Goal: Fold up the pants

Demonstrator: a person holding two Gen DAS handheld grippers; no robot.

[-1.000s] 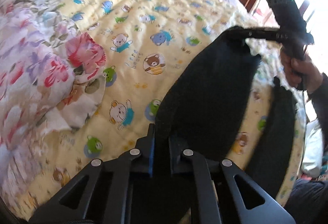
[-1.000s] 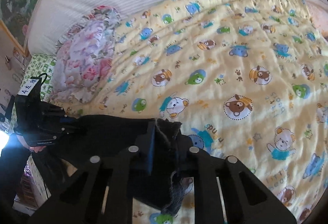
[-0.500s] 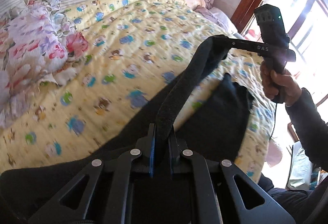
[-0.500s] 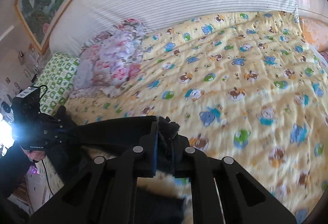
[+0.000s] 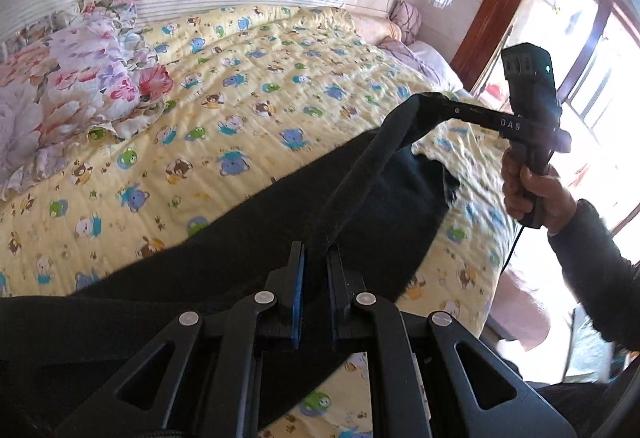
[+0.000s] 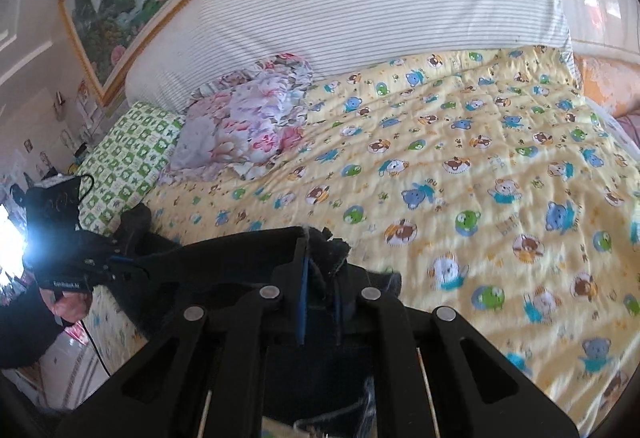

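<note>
I hold a gripper in each hand above the bed, both tilted downward toward the yellow bear-print quilt. My left gripper is clamped tight on the waistband edge of the black pants; the dark band runs straight out of its jaws across to my right gripper, which pinches the other end of that same edge. In the left wrist view my right hand wraps the handle from below, with a dark sleeve reaching toward the lower right corner of the picture.

In the right wrist view the right gripper bites a bunched, frayed-looking bit of black cloth, and the left gripper sits at the far left over the bed's near edge, my left hand under it.

The pants hang stretched between the two grippers over the near side of the bed, the rest of the cloth draping down onto the quilt near its near edge.

The legs run under the gripper bodies, so I cannot see where they end. Glare from the left washes out part of the left gripper in the right wrist view. A floral bundle of bedding lies at the head end beside the striped headboard cover, well apart from the pants.
</note>
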